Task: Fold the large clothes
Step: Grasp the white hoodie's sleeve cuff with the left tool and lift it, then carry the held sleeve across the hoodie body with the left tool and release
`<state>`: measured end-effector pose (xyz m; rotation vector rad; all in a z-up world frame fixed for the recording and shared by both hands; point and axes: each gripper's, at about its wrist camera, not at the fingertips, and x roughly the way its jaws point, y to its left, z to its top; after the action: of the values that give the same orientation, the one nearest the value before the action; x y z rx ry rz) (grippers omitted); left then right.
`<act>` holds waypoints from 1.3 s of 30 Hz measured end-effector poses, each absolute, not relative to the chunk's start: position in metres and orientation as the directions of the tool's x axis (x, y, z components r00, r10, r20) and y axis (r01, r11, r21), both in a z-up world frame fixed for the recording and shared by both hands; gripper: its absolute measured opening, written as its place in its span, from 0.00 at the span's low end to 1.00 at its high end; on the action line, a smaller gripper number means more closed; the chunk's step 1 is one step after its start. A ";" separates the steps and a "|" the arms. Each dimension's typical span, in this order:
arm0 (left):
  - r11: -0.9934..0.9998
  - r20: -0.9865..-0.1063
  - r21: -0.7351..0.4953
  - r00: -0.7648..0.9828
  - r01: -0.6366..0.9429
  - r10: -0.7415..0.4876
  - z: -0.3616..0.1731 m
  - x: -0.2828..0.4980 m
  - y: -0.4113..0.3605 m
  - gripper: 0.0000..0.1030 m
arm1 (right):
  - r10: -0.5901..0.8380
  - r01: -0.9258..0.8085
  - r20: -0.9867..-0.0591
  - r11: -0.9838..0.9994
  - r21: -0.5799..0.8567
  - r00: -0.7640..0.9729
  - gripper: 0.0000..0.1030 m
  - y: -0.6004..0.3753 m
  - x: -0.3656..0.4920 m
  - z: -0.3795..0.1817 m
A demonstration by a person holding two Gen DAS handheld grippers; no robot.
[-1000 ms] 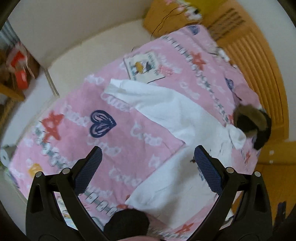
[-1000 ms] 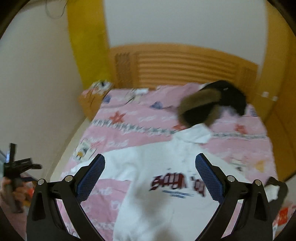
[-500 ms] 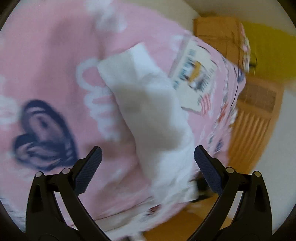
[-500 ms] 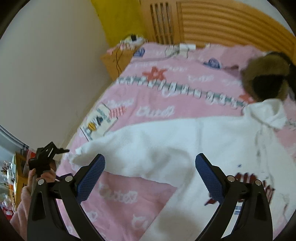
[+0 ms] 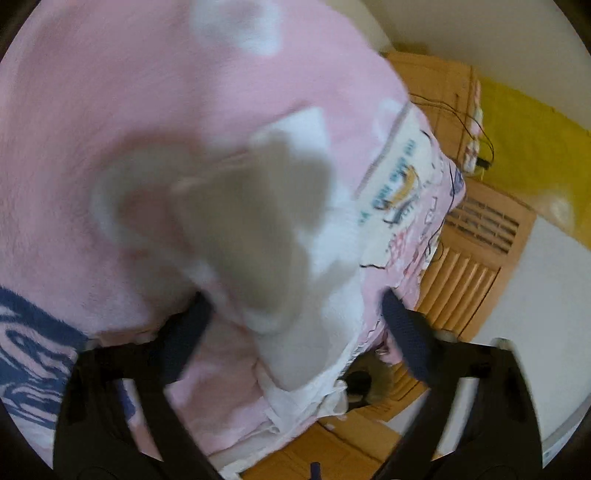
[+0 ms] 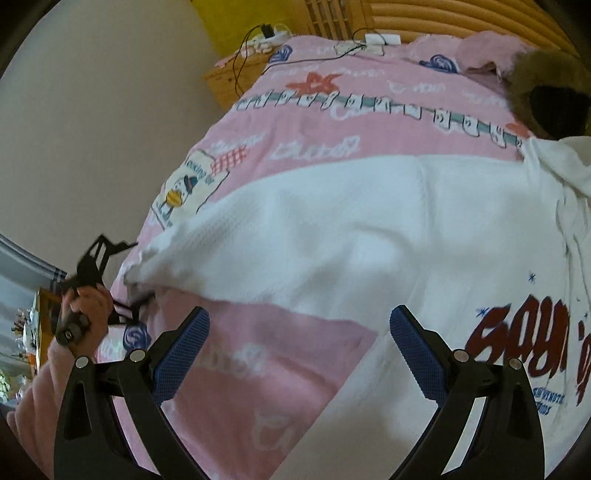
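Note:
A white hoodie point(image 6: 388, 236) with dark red lettering lies spread on the pink patterned blanket point(image 6: 332, 110), one sleeve stretched to the left. My left gripper point(image 5: 295, 325) is open, its jaws on either side of the sleeve's cuff end point(image 5: 258, 221), very close and blurred. In the right wrist view the left gripper point(image 6: 110, 273) sits at the sleeve tip at the bed's left edge. My right gripper point(image 6: 299, 347) is open and empty, hovering above the blanket just below the sleeve near the armpit.
A dark fur-trimmed garment point(image 6: 546, 92) lies near the wooden headboard point(image 6: 461, 14). A wooden nightstand point(image 6: 236, 77) with cables stands at the bed's far left corner. A white wall point(image 6: 92, 110) runs along the bed's left side.
My left gripper has dropped close onto the sleeve end at the bed's left edge. My right gripper has moved lower and nearer to the sleeve and blanket.

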<state>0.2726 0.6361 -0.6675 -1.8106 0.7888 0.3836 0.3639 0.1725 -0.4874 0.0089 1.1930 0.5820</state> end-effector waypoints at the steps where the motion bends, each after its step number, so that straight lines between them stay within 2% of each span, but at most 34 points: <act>1: -0.179 -0.601 -0.717 0.728 -0.674 -0.330 -0.663 0.279 0.638 0.69 | 0.435 -0.427 -0.870 0.849 0.310 0.234 0.92 0.173 0.362 -0.488; 4: -0.124 -0.658 -0.673 0.667 -0.729 -0.351 -0.668 0.292 0.642 0.54 | 0.445 -0.460 -0.866 0.833 0.307 0.228 0.92 0.180 0.354 -0.488; 5: -0.115 -0.673 -0.659 0.651 -0.743 -0.352 -0.668 0.295 0.643 0.42 | 0.444 -0.482 -0.864 0.826 0.293 0.236 0.92 0.184 0.352 -0.488; 6: -0.099 -0.690 -0.643 0.631 -0.759 -0.355 -0.668 0.297 0.643 0.37 | 0.435 -0.505 -0.865 0.821 0.268 0.249 0.92 0.188 0.350 -0.488; 7: -0.068 -0.713 -0.626 0.605 -0.777 -0.354 -0.666 0.299 0.643 0.27 | 0.421 -0.525 -0.867 0.818 0.237 0.266 0.92 0.192 0.349 -0.489; 9: -0.012 -0.732 -0.619 0.583 -0.785 -0.351 -0.662 0.300 0.643 0.18 | 0.394 -0.540 -0.870 0.820 0.189 0.294 0.92 0.197 0.352 -0.491; 13: 0.132 -0.784 -0.593 0.532 -0.794 -0.321 -0.644 0.307 0.639 0.15 | 0.332 -0.515 -0.876 0.849 0.117 0.349 0.92 0.197 0.367 -0.503; 19: 0.352 -0.875 -0.484 0.438 -0.801 -0.206 -0.614 0.317 0.627 0.09 | 0.324 -0.441 -0.879 0.885 0.151 0.350 0.92 0.177 0.371 -0.503; 23: 0.516 -0.914 -0.364 0.404 -0.776 -0.036 -0.566 0.326 0.608 0.08 | 0.304 -0.446 -0.876 0.887 0.117 0.374 0.92 0.172 0.363 -0.496; 27: 0.617 -0.889 -0.302 0.448 -0.727 0.092 -0.507 0.341 0.577 0.08 | 0.213 -0.404 -0.852 0.915 0.001 0.478 0.91 0.162 0.370 -0.491; 28: 0.633 -0.879 -0.303 0.465 -0.713 0.103 -0.496 0.343 0.571 0.08 | 0.152 -0.372 -0.853 0.927 -0.053 0.499 0.88 0.155 0.377 -0.497; 29: 0.657 -0.864 -0.301 0.489 -0.691 0.119 -0.479 0.347 0.562 0.09 | 0.114 -0.348 -0.860 0.934 -0.078 0.498 0.73 0.148 0.383 -0.504; 30: 0.682 -0.846 -0.301 0.517 -0.666 0.132 -0.461 0.352 0.550 0.09 | 0.098 -0.332 -0.870 0.940 -0.079 0.483 0.50 0.140 0.389 -0.511; 32: 0.733 -0.809 -0.303 0.571 -0.609 0.141 -0.429 0.359 0.527 0.09 | 0.083 -0.287 -0.900 0.957 -0.048 0.428 0.38 0.117 0.402 -0.528; 36: 0.838 -0.723 -0.301 0.682 -0.455 0.111 -0.367 0.372 0.460 0.09 | 0.070 -0.181 -0.919 0.983 -0.001 0.387 0.29 0.067 0.410 -0.550; 39: 0.886 -0.664 -0.310 0.746 -0.346 0.059 -0.333 0.381 0.401 0.09 | 0.079 -0.122 -0.915 0.992 0.033 0.396 0.28 0.023 0.403 -0.552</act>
<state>0.3814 0.4007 -0.3329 -0.4363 0.6986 0.2291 0.4031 0.0233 -0.5525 -0.0413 1.1568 0.1272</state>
